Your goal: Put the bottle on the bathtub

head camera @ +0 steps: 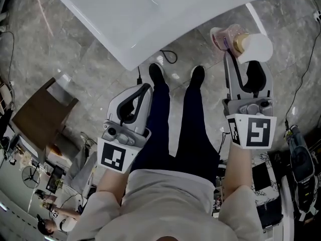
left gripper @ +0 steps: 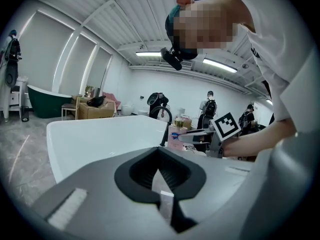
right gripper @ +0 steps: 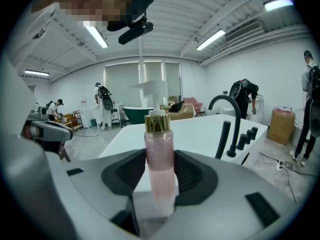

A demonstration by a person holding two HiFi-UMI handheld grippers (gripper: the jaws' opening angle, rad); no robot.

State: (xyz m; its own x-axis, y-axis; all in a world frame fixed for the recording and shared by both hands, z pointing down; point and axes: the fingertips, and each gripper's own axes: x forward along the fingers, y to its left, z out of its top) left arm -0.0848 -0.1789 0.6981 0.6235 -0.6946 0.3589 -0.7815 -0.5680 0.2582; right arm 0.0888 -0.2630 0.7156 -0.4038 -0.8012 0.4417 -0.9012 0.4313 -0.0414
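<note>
1. The bottle [right gripper: 160, 164] sat clamped between the dark ribbed pads of the right gripper [head camera: 247, 67], with the jaws closed on its lower body. It was held in the air and was not yet on the bathtub [right gripper: 200, 126].
2. The bottle's long axis ran along the jaws, pump head pointing away from the hand.
3. Key relation: in the right gripper view the tub's rim lay straight ahead, beyond the bottle. The head view put the bottle near the tub's edge but off its right side, over the floor [head camera: 50, 49]. I judged the coming move to be a short carry forward and leftward, ending with the base flat on the rim.
4. The left gripper [left gripper: 160, 179] had its jaws together with nothing between them. It hung by the person's left leg, the farther of the two from the bottle.
5. Materials:
   - The bottle was a slim cylinder with a translucent pink fill, a gold collar and a white pump. I judged it smooth and likely to slip.
   - The tub was glossy white with a broad rim.
   - A curved black faucet [right gripper: 227, 121] stood on the rim, to the right.
   - The floor was grey marbled tile.
</note>
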